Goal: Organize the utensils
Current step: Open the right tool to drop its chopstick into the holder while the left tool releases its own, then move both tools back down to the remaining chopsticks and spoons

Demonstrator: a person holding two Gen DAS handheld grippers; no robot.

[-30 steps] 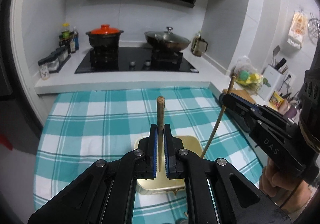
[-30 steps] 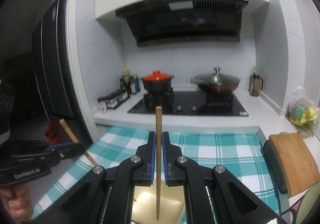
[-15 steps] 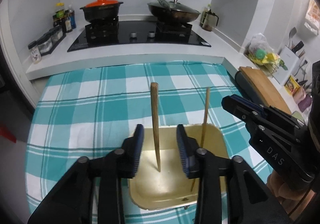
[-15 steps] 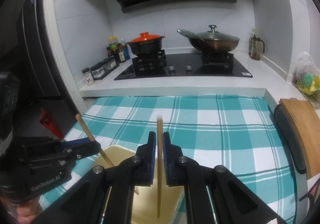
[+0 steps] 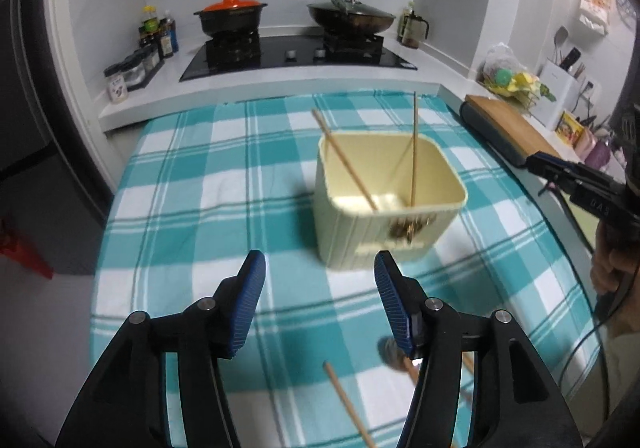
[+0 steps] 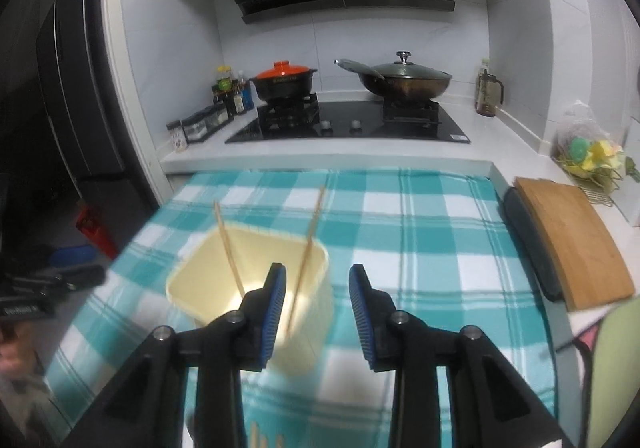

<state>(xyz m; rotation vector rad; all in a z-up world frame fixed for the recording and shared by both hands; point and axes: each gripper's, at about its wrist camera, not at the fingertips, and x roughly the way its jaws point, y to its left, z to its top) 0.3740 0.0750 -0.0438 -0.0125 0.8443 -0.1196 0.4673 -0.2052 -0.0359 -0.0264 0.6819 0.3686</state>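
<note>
The light is dim and cool. Fisheye bends the walls and darkens the corners. A bright patch glares inside the bin, whose front is blurred; the cloth nearby is soft

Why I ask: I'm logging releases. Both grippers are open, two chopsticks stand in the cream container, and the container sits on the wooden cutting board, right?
Not quite. The cream container sits on the checked tablecloth, not on the wooden cutting board, which lies apart by the counter, as the right wrist view shows. The rest holds: the left gripper and the right gripper are open, and two chopsticks stand in the container.
</note>
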